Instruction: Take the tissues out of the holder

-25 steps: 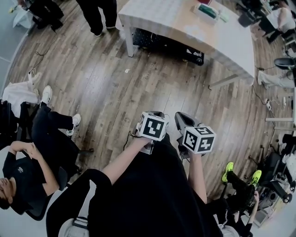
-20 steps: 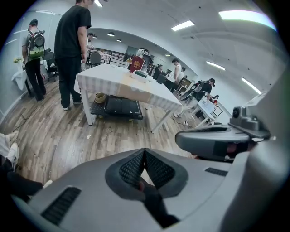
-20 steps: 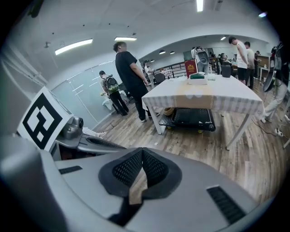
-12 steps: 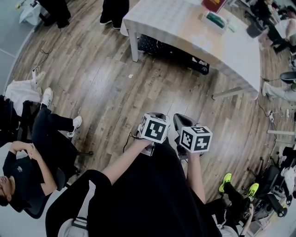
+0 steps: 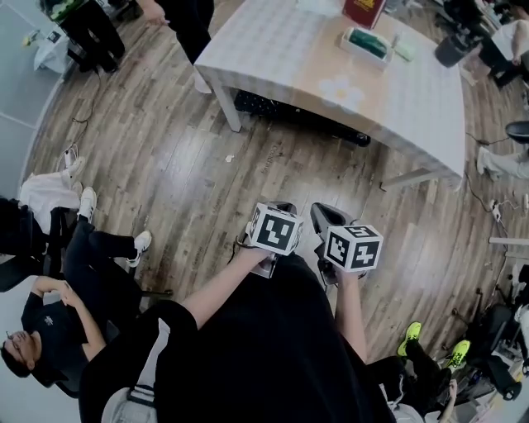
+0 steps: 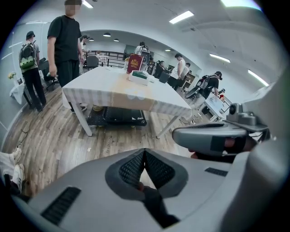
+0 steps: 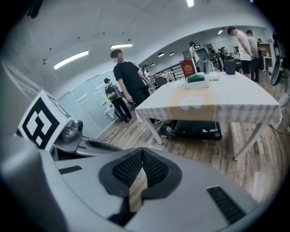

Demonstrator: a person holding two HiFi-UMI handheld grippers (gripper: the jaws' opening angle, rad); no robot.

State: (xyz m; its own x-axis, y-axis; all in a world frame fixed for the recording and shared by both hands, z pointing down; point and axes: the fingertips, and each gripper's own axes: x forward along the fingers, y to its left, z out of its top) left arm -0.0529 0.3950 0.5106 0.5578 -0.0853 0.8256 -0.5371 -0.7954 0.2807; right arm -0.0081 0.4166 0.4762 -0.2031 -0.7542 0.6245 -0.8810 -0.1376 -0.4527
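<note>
The tissue holder (image 5: 368,43), a white box with green tissues showing on top, sits on the far side of the white table (image 5: 281,58), beside a red box (image 5: 364,11). It also shows small and distant as the tissue holder (image 6: 139,77) in the left gripper view and the tissue holder (image 7: 197,80) in the right gripper view. My left gripper (image 5: 283,206) and right gripper (image 5: 324,213) are held side by side close to my body, well short of the table, over the wood floor. The left gripper (image 6: 144,151) and the right gripper (image 7: 142,150) are both shut, with nothing between their pads.
A black case (image 5: 297,111) lies under the table. People stand by the table's far left corner (image 5: 186,25). A seated person (image 5: 58,322) is at my left, another with neon shoes (image 5: 430,347) at my right. Office chairs (image 5: 517,132) stand right of the table.
Both grippers have travelled forward with me toward the table. The table and the tissue holder now sit lower and larger in the head view. Both pairs of jaws stay shut.
</note>
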